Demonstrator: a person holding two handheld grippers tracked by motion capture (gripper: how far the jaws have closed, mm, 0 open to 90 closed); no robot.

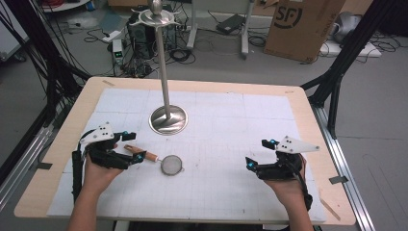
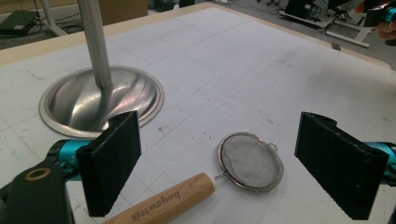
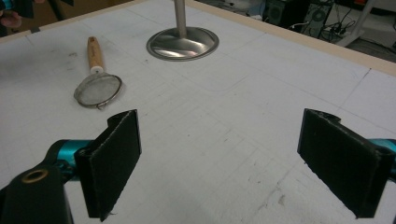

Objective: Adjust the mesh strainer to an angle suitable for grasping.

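Note:
A small mesh strainer point(image 1: 172, 165) with a wooden handle point(image 1: 141, 153) lies flat on the white mat, in front of a metal stand point(image 1: 168, 119) with a round base and tall pole. My left gripper point(image 1: 135, 147) is open just left of the strainer, its jaws either side of the handle point(image 2: 163, 204) without touching; the mesh bowl point(image 2: 251, 161) lies ahead between them. My right gripper point(image 1: 257, 152) is open at the right of the mat with nothing between its jaws. From there the strainer point(image 3: 98, 89) and the stand base point(image 3: 182, 44) lie farther off.
The white mat point(image 1: 231, 130) covers a wooden table point(image 1: 308, 125). Black frame posts stand at both sides; a cardboard box point(image 1: 300, 26), cables and equipment sit on the floor beyond the far edge.

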